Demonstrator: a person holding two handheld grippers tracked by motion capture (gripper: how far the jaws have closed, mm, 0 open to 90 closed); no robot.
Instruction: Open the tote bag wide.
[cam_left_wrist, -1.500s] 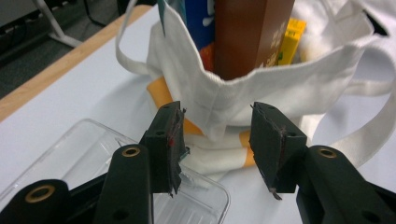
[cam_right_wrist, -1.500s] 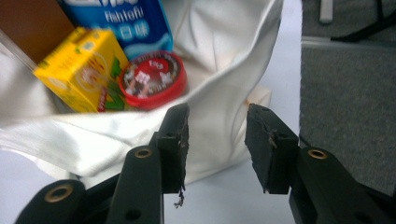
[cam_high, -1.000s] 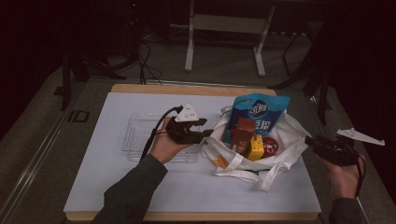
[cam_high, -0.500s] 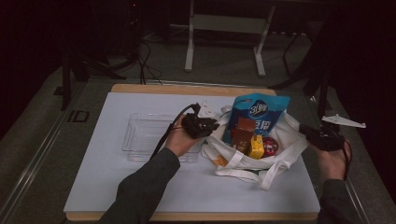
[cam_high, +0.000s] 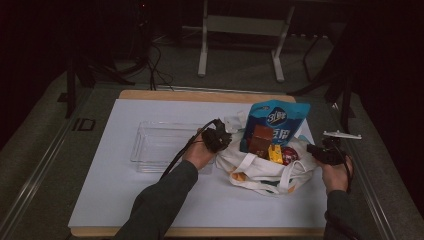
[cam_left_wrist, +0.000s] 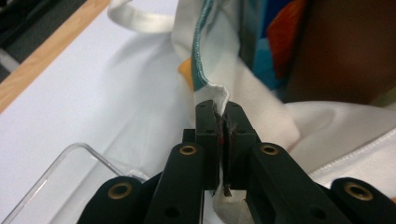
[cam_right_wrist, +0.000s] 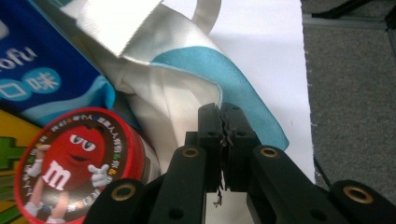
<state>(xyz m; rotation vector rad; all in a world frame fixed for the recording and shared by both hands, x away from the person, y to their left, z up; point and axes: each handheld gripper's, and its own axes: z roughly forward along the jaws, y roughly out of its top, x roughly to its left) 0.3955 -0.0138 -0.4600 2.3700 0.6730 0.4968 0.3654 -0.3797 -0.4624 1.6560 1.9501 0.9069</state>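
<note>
Now both claws have closed in on the bag (cam_high: 260, 172) mid-counter (cam_high: 150, 200) — left claw (cam_left_wrist: 223, 116) and right claw (cam_right_wrist: 225, 120) each clamp its rim, likely to spread it open.

right gripper (cam_right_wrist: 225, 122) jaws closed tight on white cloth bag (cam_right_wrist: 187, 100) edge, beside its teal lining. frayed threads poke out between jaws. red round m&m's tub (cam_right_wrist: 77, 161) at lower left, inside bag. blue snack packet (cam_right_wrist: 42, 70) above tub. white table cover (cam_right_wrist: 261, 42) behind bag; grey floor (cam_right_wrist: 350, 93) at right.
</note>
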